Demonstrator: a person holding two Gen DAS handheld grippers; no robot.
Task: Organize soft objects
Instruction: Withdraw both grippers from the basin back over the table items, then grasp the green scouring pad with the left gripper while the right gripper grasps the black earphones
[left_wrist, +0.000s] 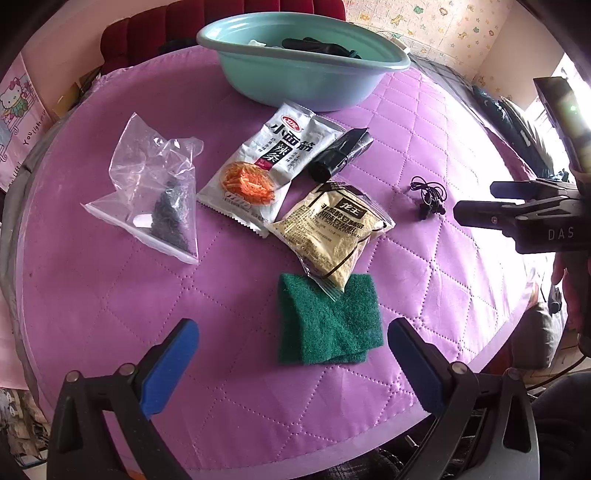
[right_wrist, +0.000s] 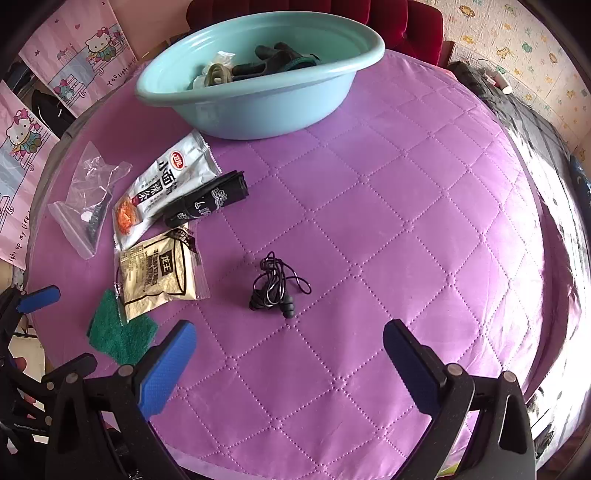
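On the purple quilted table (left_wrist: 110, 302) lie a green scouring pad (left_wrist: 328, 325), a yellow powder packet (left_wrist: 332, 229) partly over it, a white snack packet (left_wrist: 266, 166), a black tube (left_wrist: 340, 155), a clear bag (left_wrist: 159, 192) with dark bits and black earphones (left_wrist: 428, 199). My left gripper (left_wrist: 291, 358) is open, just in front of the pad. My right gripper (right_wrist: 288, 354) is open, just in front of the earphones (right_wrist: 275, 286). The right wrist view also shows the pad (right_wrist: 122, 332), the powder packet (right_wrist: 159, 273), the snack packet (right_wrist: 162, 184), the tube (right_wrist: 207, 199) and the clear bag (right_wrist: 85, 199).
A teal basin (left_wrist: 303, 74) stands at the table's far edge; in the right wrist view the basin (right_wrist: 258, 107) holds a dark glove (right_wrist: 273, 59) and small items. A red chair (left_wrist: 147, 33) is behind it. Pink posters (right_wrist: 37, 122) hang on the left.
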